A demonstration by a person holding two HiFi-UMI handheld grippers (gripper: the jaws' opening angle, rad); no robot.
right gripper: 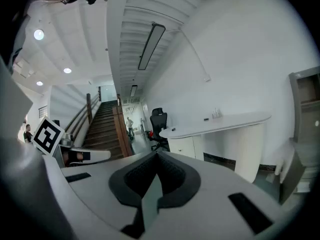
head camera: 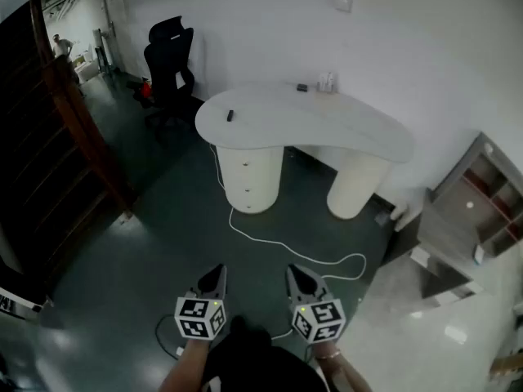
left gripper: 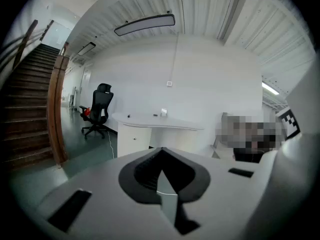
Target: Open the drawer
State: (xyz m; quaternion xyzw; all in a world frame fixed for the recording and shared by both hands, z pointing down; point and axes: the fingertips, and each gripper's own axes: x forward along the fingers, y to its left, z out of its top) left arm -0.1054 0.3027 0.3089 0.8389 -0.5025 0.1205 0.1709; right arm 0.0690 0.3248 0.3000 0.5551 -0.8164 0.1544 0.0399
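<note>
Both tools are closed and empty. The left tongs [head camera: 217,269] have their jaws pressed tip to tip, and the right tongs [head camera: 292,271] look the same, with nothing between either pair. Both are held low in front of you and tipped slightly down.

The drawer [head camera: 248,176] is well ahead of both tongs, across open floor. It sits in the rounded white pedestal under the near end of the desk [head camera: 327,125]. From the left tongs [left gripper: 161,150] the drawer [left gripper: 134,138] is straight ahead and slightly to their left. From the right tongs [right gripper: 156,155] it [right gripper: 182,147] is ahead and just to their right. A white cable [head camera: 278,243] lies on the floor between you and the pedestal.

Expect a stiff, rigid box that slides rather than swings. It is probably light, but it may stick at first. The front is curved and smooth, so there is no edge to pinch. The only hold is a small knob [head camera: 246,164], one of several set one above another. It is likely hard and slippery, so spread the jaws, set one on each side of it, close firmly and pull straight back.
</note>
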